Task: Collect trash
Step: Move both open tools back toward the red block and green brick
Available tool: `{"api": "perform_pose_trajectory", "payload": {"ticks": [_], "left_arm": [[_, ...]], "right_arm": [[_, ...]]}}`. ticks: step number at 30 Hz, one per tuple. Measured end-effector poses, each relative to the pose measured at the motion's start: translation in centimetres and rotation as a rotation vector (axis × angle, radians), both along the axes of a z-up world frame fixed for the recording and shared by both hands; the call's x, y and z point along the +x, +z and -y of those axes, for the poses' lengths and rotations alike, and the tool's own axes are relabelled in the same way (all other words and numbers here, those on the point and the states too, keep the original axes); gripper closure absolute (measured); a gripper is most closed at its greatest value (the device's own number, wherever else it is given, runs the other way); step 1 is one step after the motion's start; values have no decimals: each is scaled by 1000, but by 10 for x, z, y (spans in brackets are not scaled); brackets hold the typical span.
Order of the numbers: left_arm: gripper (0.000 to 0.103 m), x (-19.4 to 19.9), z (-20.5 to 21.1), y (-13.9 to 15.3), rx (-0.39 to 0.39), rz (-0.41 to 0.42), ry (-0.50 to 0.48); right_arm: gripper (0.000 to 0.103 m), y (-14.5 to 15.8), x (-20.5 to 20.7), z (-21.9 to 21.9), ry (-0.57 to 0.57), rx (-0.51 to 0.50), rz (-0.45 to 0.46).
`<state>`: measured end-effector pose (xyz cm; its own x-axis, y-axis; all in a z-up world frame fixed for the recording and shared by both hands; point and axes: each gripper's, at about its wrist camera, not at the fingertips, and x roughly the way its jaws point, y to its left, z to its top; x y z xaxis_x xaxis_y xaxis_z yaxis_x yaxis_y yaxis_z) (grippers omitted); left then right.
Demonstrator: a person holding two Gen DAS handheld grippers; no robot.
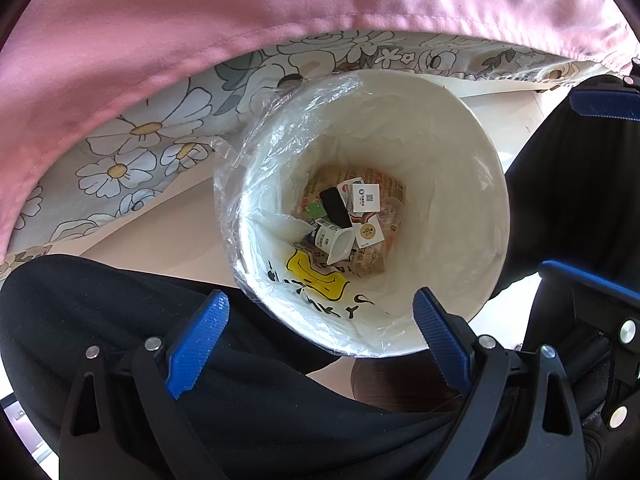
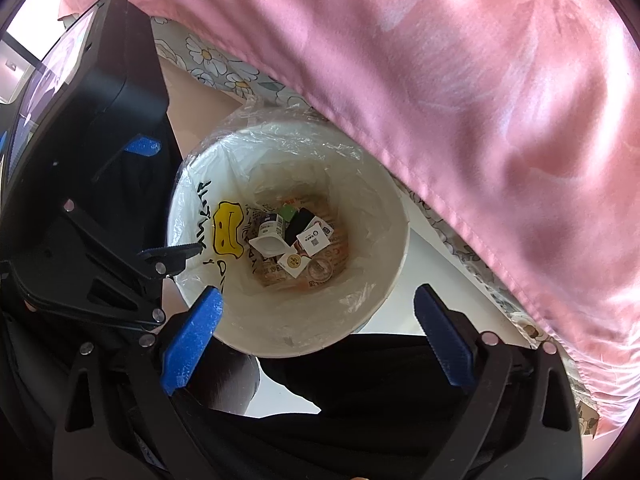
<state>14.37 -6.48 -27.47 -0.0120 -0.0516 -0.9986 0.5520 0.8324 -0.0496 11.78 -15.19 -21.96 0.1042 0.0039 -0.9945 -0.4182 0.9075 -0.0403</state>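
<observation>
A white round trash bin [image 1: 472,184] lined with a clear plastic bag stands on the floor below both grippers; it also shows in the right wrist view [image 2: 384,216]. At its bottom lies trash: a white yogurt cup [image 1: 338,244], a black flat piece [image 1: 336,208], white cards with printed codes [image 1: 366,198] and wrappers. The same yogurt cup [image 2: 268,242] shows in the right wrist view. My left gripper [image 1: 322,332] is open and empty above the bin's near rim. My right gripper [image 2: 318,328] is open and empty above the bin. The left gripper's body [image 2: 80,184] shows at the left of the right wrist view.
A pink blanket [image 1: 200,12] hangs over a flower-print sheet [image 1: 132,148] just behind the bin. The person's black-trousered legs [image 1: 120,312] flank the bin on a pale floor [image 2: 432,264]. A yellow smiley print [image 1: 316,280] marks the bin's inner wall.
</observation>
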Motion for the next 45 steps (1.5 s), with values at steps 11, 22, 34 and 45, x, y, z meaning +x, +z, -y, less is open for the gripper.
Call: {"api": "perform_pose_trajectory", "payload": {"ticks": [11, 22, 34, 45], "left_arm": [[8, 1, -10, 23, -9, 51, 24], [8, 0, -17, 67, -39, 144, 84], [8, 3, -20, 129, -102, 278, 145], [8, 15, -24, 195, -156, 454, 210]], "right_arm": [[9, 15, -5, 4, -16, 9, 39], [9, 61, -9, 14, -47, 52, 132], [9, 123, -10, 30, -114, 110, 271], [9, 191, -2, 50, -174, 218, 396]]}}
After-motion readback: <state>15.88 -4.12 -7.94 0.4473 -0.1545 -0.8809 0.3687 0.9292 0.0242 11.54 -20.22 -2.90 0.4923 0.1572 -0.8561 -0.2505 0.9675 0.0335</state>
